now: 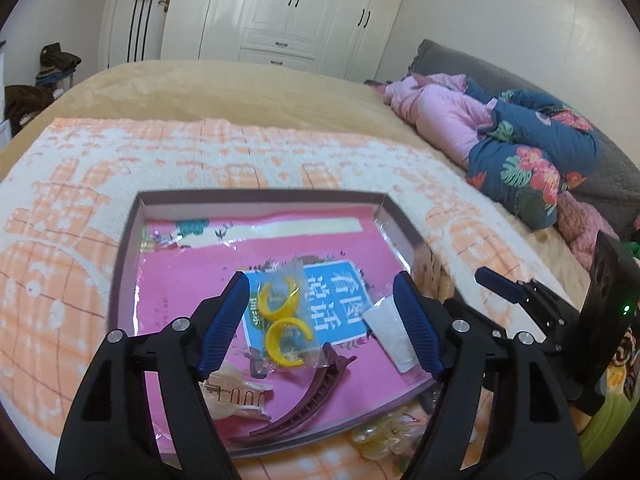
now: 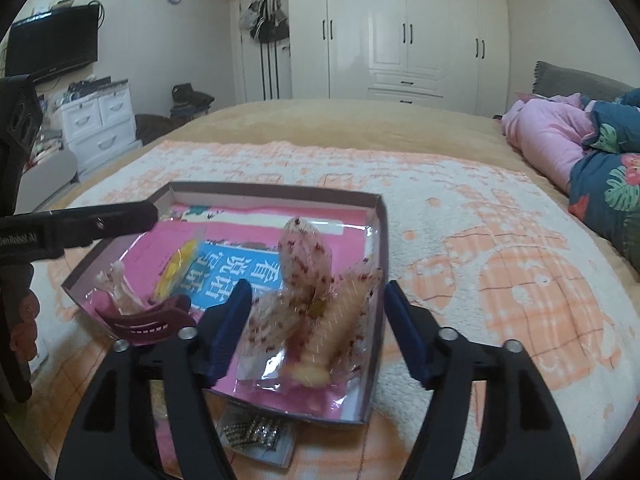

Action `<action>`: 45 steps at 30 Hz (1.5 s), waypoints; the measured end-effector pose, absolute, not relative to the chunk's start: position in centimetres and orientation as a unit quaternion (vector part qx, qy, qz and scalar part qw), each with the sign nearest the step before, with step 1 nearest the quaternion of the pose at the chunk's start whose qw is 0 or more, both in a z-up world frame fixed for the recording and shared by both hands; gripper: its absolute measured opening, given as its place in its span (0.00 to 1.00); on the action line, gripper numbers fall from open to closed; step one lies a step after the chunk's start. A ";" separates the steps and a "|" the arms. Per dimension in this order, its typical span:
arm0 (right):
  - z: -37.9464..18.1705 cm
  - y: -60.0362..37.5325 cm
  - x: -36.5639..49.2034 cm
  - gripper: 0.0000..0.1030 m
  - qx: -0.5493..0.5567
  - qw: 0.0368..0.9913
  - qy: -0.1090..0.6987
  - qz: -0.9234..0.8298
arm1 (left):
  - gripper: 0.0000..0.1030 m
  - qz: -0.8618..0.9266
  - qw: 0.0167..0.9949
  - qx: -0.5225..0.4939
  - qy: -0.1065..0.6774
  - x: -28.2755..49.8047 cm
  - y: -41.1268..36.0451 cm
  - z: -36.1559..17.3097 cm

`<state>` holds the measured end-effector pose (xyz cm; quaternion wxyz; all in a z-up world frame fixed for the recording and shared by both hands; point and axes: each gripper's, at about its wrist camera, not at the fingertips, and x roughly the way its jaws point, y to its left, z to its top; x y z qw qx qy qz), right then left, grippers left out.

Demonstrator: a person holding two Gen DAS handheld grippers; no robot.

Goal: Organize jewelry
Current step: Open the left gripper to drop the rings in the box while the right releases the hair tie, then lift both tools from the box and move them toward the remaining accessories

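A shallow pink-lined box (image 1: pixel 132 236) lies on the towel on the bed; it also shows in the right wrist view (image 2: pixel 380 240). In it lie a bag with yellow hoop earrings (image 1: pixel 284 320), a maroon hair clip (image 1: pixel 300 404), a beige claw clip (image 1: pixel 228 392) and a white packet (image 1: pixel 388 332). My left gripper (image 1: pixel 322 324) is open above the earrings. My right gripper (image 2: pixel 318 328) is open over a bagged speckled pink bow clip (image 2: pixel 308 292) that lies in the box. A sparkly clip (image 2: pixel 252 428) lies on the towel by the box's near edge.
An orange-and-white towel (image 2: pixel 480 240) covers the tan bed. Folded pink and floral bedding (image 1: pixel 520 140) lies at the right. A yellowish clear clip (image 1: pixel 384 436) lies outside the box's near edge. White wardrobes (image 2: pixel 400 28) stand behind.
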<state>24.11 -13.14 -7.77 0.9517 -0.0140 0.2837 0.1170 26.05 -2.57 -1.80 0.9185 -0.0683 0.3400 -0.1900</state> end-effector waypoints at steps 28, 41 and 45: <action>-0.7 -15.3 15.9 0.86 0.011 0.977 0.192 0.093 | 0.89 -0.175 0.947 -0.109 0.247 18.6 0.7 5.1; 0.7 -14.5 13.0 0.86 0.000 0.979 0.177 0.103 | 0.89 -0.161 0.952 -0.135 0.224 15.3 3.7 6.9; 0.9 -14.2 12.1 0.86 -0.005 0.979 0.174 0.109 | 0.89 -0.155 0.953 -0.139 0.219 14.4 4.7 7.2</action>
